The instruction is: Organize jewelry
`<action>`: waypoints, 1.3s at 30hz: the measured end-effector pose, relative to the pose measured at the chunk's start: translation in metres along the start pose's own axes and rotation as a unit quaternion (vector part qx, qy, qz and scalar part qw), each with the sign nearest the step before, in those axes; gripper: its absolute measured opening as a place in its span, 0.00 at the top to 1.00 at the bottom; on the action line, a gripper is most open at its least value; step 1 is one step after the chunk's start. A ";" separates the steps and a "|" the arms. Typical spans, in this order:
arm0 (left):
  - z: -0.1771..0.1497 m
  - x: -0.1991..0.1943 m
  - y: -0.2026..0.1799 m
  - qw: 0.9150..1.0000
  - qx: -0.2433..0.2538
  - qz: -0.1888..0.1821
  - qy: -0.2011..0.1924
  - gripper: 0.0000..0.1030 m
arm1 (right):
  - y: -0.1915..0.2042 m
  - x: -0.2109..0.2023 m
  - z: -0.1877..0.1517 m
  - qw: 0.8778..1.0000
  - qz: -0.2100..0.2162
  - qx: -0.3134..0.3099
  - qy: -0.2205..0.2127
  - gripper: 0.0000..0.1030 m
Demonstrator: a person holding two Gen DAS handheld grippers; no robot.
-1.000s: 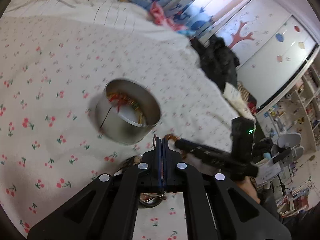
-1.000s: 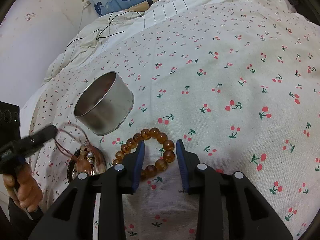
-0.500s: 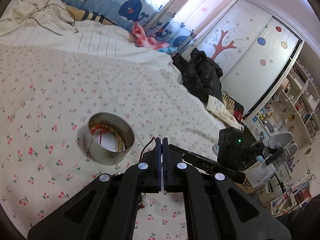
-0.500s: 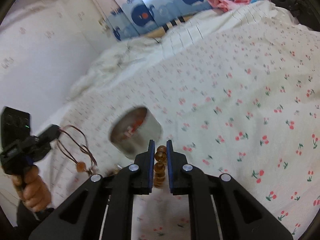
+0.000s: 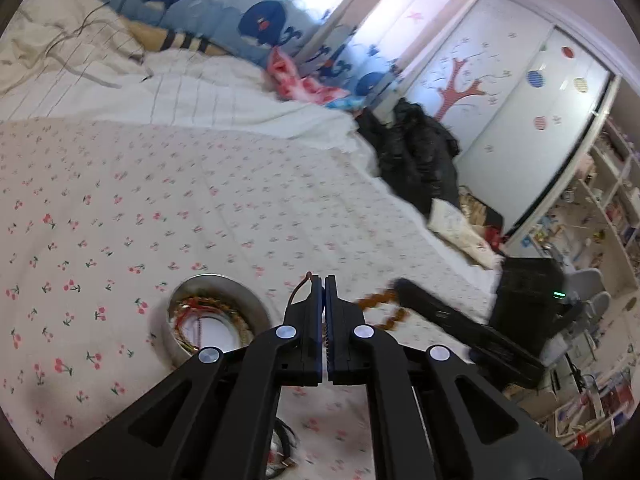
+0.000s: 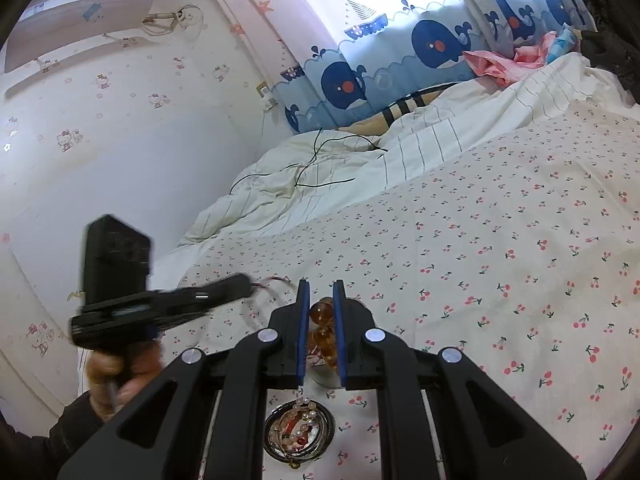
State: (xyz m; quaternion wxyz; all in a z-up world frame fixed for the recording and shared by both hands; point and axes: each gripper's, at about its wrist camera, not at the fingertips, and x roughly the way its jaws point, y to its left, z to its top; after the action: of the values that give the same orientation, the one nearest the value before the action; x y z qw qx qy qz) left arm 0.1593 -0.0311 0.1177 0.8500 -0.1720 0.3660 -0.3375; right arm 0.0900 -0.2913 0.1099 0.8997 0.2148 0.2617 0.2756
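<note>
Two grippers, both loaded. Nearest, right gripper (image 6: 320,292): jaws drawn in during the last second onto the amber bead bracelet (image 6: 321,326), pads pressing the beads, rest of the loop hanging below toward a pile of mixed jewelry (image 6: 299,434) on the cherry-print bedspread (image 6: 500,240). Left gripper (image 5: 323,280): jaws fully closed, pinching a thin reddish cord (image 5: 299,289) at the tips; what dangles from it hidden under the fingers. Just beyond and left of those tips, the metal tin (image 5: 214,314), upright on the bedspread, red and gold strands already coiled inside. Farther off, white duvet (image 6: 340,160), whale-print curtain (image 6: 420,48), wardrobe (image 5: 520,92).

Best done one load at a time: carry each bundle squarely over the tin's mouth, lower until the hanging part pools inside, then release. Keep cord and beads well apart to avoid tangling. No swinging, no tipping the tin's rim.
</note>
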 end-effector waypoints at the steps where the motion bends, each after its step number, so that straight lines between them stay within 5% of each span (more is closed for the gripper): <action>1: 0.000 0.010 0.007 1.000 -0.002 0.014 0.008 0.99 | 0.000 0.001 0.000 1.000 0.002 0.001 0.001 0.88; 6: -0.010 0.054 0.035 0.989 0.008 0.128 0.070 0.99 | 0.001 0.008 0.005 1.000 0.011 0.000 0.006 0.88; 8: -0.014 0.058 0.042 0.986 0.003 0.144 0.089 0.98 | 0.004 0.012 0.008 1.000 0.017 -0.004 0.008 0.88; 10: -0.018 0.048 0.042 0.986 0.007 0.145 0.086 0.96 | 0.010 0.021 0.012 1.000 0.027 -0.007 0.013 0.88; 12: -0.022 0.035 0.039 0.984 0.017 0.160 0.078 0.85 | 0.015 0.030 0.017 0.999 0.038 -0.009 0.018 0.88; 14: -0.025 0.019 0.037 0.984 0.016 0.164 0.065 0.60 | 0.023 0.041 0.023 0.998 0.056 -0.007 0.024 0.88; 17: -0.032 -0.007 0.041 0.985 -0.001 0.166 0.041 0.52 | 0.025 0.067 0.024 0.997 0.063 0.007 0.051 0.88; 22: -0.038 -0.019 0.059 0.984 -0.032 0.172 0.039 0.50 | 0.009 0.112 0.002 0.990 -0.042 -0.011 0.136 0.81; 23: -0.038 -0.021 0.064 0.983 -0.043 0.172 0.039 0.50 | 0.007 0.111 -0.001 0.990 -0.047 -0.010 0.133 0.72; 33: -0.037 -0.023 0.073 0.980 -0.056 0.190 0.031 0.46 | 0.000 0.082 0.001 0.993 -0.050 -0.007 0.105 0.66; 39: -0.051 -0.025 0.052 0.978 -0.011 0.205 0.040 0.41 | -0.001 0.049 -0.035 0.986 -0.080 -0.028 0.144 0.61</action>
State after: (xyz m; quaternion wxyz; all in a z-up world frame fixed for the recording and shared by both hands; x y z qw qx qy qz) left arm 0.1318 0.0215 0.0680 0.8837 -0.0895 0.4310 -0.1589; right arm 0.1047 -0.2537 0.0655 0.8771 0.1263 0.3973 0.2385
